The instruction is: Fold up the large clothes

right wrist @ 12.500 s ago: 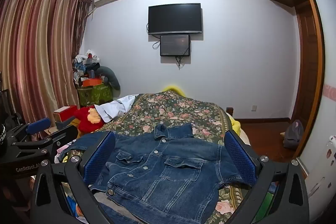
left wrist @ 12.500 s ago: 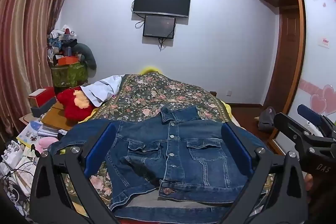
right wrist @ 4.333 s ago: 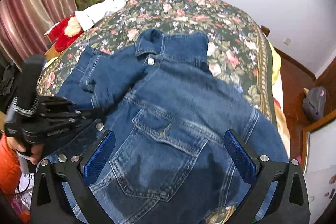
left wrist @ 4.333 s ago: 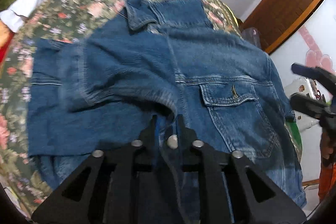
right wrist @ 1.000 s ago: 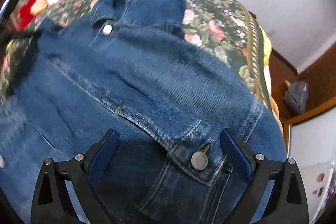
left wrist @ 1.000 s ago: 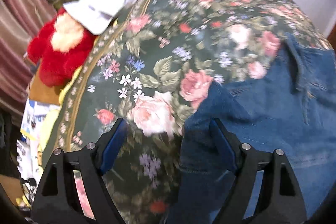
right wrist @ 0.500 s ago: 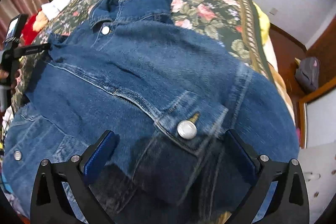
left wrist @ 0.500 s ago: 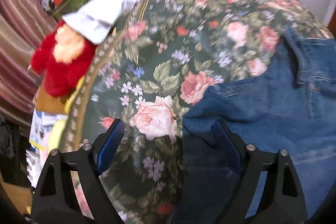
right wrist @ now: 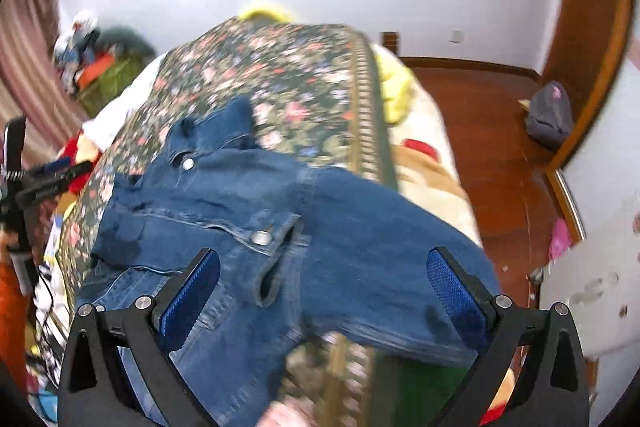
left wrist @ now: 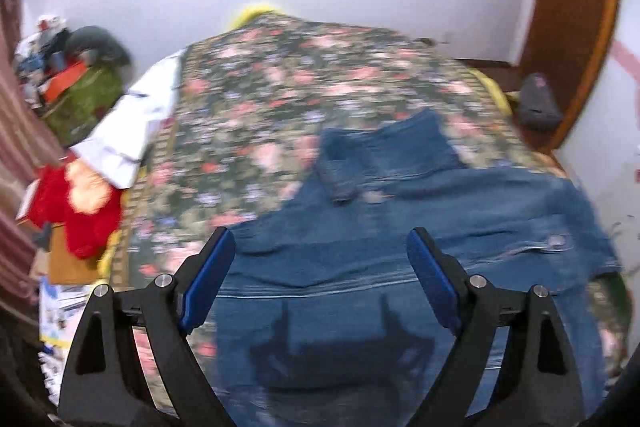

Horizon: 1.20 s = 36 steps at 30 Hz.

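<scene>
A blue denim jacket (left wrist: 400, 235) lies front up on the floral bedspread (left wrist: 280, 99), collar toward the far wall, its left sleeve folded in over the body. In the right wrist view the jacket (right wrist: 248, 211) has its right sleeve (right wrist: 400, 247) spread out toward the bed's right edge. My left gripper (left wrist: 320, 267) is open and empty above the jacket's left half. My right gripper (right wrist: 320, 287) is open and empty above the chest pocket and right sleeve. The left gripper also shows at the far left of the right wrist view (right wrist: 40, 183).
A red plush toy (left wrist: 76, 211) and a white shirt (left wrist: 128, 131) lie at the bed's left edge, with clutter and curtains beyond. A wooden floor (right wrist: 480, 131), a dark bag (right wrist: 548, 119) and a wardrobe are to the right. Screens hang on the far wall.
Both grippers have pulled back and up from the jacket, so more of the room shows. The left gripper has shifted right over the jacket body. Both stay open.
</scene>
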Each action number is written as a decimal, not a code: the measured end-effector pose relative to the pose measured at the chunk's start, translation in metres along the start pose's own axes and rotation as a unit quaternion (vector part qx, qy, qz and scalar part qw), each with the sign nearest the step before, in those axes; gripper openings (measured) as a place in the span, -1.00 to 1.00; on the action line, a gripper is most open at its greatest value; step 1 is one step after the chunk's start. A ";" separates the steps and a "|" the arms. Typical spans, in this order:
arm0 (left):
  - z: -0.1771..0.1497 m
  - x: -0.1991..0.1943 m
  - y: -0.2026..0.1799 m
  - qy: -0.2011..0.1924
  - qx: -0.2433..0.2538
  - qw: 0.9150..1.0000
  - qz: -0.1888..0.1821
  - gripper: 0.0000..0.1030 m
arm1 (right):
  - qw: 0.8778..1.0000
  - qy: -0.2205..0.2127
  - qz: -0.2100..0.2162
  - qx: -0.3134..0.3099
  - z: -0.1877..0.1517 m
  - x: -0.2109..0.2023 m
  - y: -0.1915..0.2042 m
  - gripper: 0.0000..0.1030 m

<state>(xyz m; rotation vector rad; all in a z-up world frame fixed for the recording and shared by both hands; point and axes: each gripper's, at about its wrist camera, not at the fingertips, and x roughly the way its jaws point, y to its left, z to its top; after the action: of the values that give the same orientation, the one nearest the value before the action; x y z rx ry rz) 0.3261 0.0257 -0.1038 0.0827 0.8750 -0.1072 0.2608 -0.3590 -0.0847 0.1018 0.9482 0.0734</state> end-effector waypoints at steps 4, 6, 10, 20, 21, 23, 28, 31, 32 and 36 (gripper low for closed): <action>-0.002 0.011 -0.048 0.021 0.009 0.999 -0.049 0.71 | 0.998 0.009 -0.011 0.057 -0.023 -0.008 -0.048 1.00; -0.006 0.024 -0.064 0.041 0.009 0.997 -0.063 0.71 | 0.996 0.021 -0.016 0.089 -0.038 -0.005 -0.071 1.00; -0.018 0.057 -0.098 0.098 0.016 0.992 -0.082 0.71 | 0.983 0.047 0.000 0.178 -0.071 0.011 -0.118 1.00; -0.045 0.101 -0.142 0.170 0.071 0.979 -0.092 0.71 | 0.925 0.089 0.084 0.360 -0.127 0.068 -0.184 0.95; -0.046 0.103 -0.141 0.171 0.069 0.978 -0.094 0.71 | 0.924 0.085 0.084 0.364 -0.126 0.071 -0.186 0.92; -0.046 0.106 -0.140 0.173 0.056 0.978 -0.101 0.71 | 0.920 0.082 0.086 0.372 -0.122 0.080 -0.187 0.92; -0.048 0.113 -0.135 0.177 0.033 0.977 -0.112 0.72 | 0.914 0.073 0.068 0.394 -0.116 0.107 -0.199 0.48; -0.048 0.113 -0.134 0.173 0.034 0.978 -0.112 0.72 | 0.918 0.058 0.048 0.390 -0.107 0.115 -0.200 0.00; -0.049 0.112 -0.135 0.171 0.035 0.978 -0.111 0.72 | 0.920 0.054 0.041 0.385 -0.104 0.114 -0.200 -0.10; -0.047 0.111 -0.134 0.166 0.036 0.980 -0.106 0.72 | 0.945 0.019 0.007 0.327 -0.079 0.097 -0.187 -0.60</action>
<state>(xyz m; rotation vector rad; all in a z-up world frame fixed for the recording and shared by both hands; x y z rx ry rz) 0.3439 -0.1084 -0.2227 0.0757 1.2128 -0.3327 0.2560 -0.5296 -0.2312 0.7245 0.9795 -0.2328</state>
